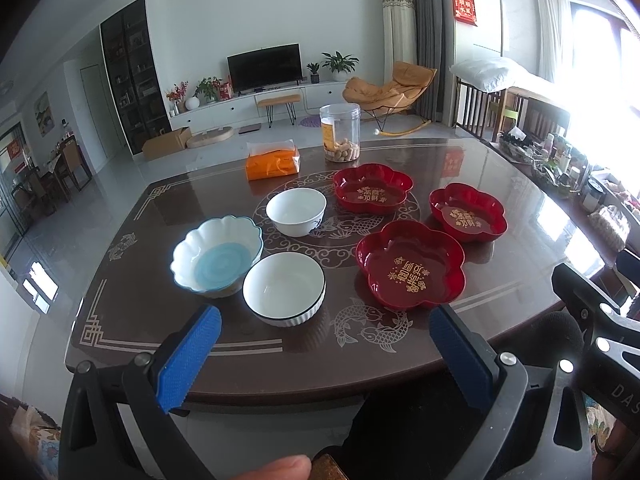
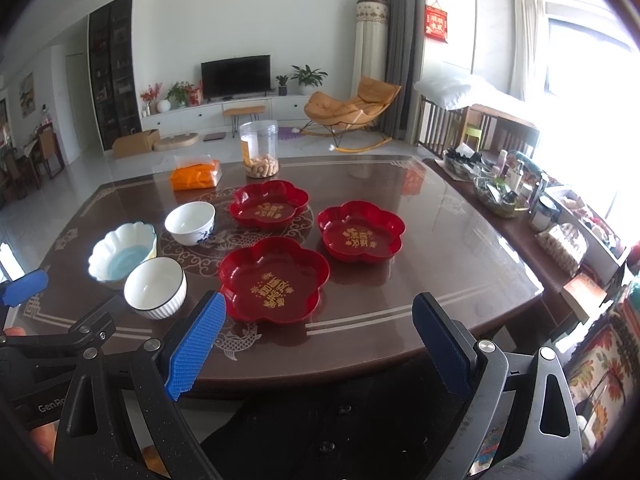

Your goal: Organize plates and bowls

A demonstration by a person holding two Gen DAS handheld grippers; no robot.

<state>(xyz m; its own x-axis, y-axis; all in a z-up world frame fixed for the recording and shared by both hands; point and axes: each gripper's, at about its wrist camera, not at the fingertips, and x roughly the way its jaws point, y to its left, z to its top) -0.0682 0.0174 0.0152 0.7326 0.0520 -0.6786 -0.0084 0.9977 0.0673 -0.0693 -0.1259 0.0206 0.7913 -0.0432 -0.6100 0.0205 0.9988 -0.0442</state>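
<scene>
Both spread wide, empty: left gripper [image 1: 324, 344], right gripper [image 2: 320, 336]. Nearest red plate [image 2: 274, 278] at twelve o'clock: probably light, glossy, slippery; best pinched at rim.

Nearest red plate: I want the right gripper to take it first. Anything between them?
Nothing visible. The nearest red plate lies just beyond the open right gripper, with only bare table between. The ribbed white bowl sits off to its left, apart.

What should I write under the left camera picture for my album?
Open left gripper waits before three bowls and three red flower plates.
</scene>
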